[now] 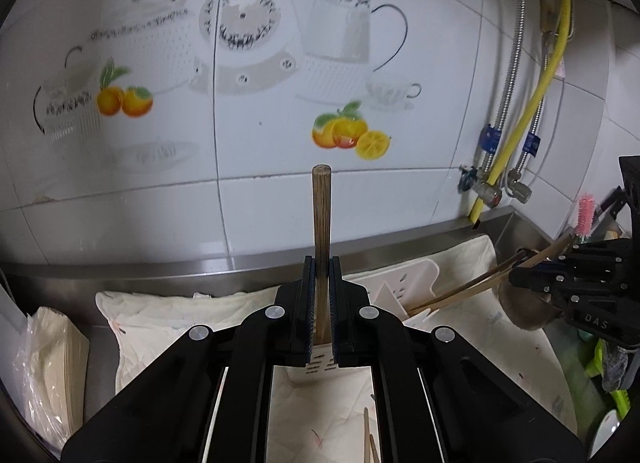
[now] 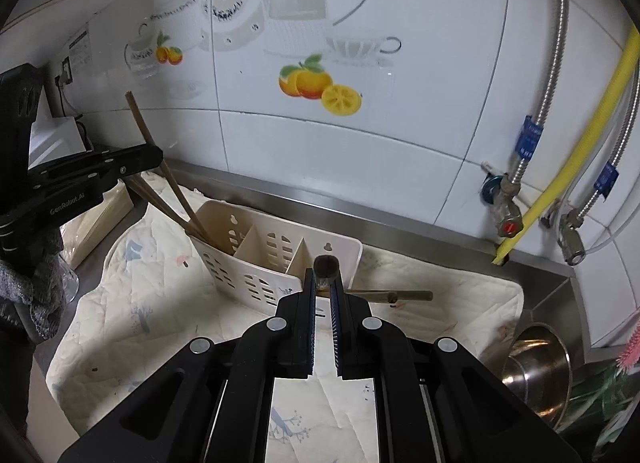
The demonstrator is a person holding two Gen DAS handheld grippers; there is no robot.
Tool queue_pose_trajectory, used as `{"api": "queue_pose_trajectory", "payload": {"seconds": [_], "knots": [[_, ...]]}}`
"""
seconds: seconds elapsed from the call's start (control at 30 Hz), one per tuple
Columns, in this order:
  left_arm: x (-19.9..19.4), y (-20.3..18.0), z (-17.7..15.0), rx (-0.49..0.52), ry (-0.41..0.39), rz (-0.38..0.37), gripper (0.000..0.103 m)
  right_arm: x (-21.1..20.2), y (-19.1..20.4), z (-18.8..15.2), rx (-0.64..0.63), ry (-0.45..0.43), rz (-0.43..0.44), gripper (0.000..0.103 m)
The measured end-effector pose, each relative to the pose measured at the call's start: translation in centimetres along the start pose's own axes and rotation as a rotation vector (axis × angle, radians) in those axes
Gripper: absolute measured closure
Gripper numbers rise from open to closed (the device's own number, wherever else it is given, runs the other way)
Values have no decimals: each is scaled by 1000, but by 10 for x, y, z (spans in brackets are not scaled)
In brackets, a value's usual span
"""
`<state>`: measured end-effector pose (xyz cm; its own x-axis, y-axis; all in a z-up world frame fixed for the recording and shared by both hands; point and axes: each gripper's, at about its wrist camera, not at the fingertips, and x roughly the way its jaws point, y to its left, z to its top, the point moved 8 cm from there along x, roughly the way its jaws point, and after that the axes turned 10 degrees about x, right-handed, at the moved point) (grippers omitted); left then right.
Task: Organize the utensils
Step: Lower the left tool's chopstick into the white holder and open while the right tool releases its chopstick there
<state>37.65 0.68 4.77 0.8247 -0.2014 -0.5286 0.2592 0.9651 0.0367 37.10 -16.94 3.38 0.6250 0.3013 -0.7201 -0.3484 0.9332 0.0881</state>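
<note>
- Left tool (image 1: 321, 267) pinches chopsticks (image 1: 321, 223) upright, tips down over the rack (image 2: 276, 259), ready for dropping into its left slot.
- Right tool (image 2: 324, 283) pinches more chopsticks (image 2: 325, 267) by the rack's right slot.
- One stick (image 2: 400, 296) lies loose on the cloth (image 2: 120, 303) covering the bench.

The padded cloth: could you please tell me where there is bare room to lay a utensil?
Bare cloth lies in front of the utensil holder, toward the left, and beyond the loose chopsticks beside the holder's right end. It is crowded at the holder's left compartment and around the steel bowl.
</note>
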Motion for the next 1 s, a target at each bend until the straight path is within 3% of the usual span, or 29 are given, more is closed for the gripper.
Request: {"api": "queue_pose_trajectory", "payload": {"seconds": [0.5, 0.63, 0.77, 0.97, 1.0], "knots": [[3, 2, -5, -2, 13, -6, 94, 12, -8, 1, 34, 1, -1, 95], [-9, 2, -2, -3, -11, 1, 73, 5, -10, 4, 48, -21, 0, 94], [-29, -1, -1, -1, -42, 2, 73, -13, -11, 4, 53, -74, -13, 86], [-58, -6, -20, -9, -59, -7, 73, -46, 0, -15, 64, -160, 5, 85], [-64, -7, -27, -14, -56, -6, 67, -49, 2, -20, 61, -170, 4, 85]]}}
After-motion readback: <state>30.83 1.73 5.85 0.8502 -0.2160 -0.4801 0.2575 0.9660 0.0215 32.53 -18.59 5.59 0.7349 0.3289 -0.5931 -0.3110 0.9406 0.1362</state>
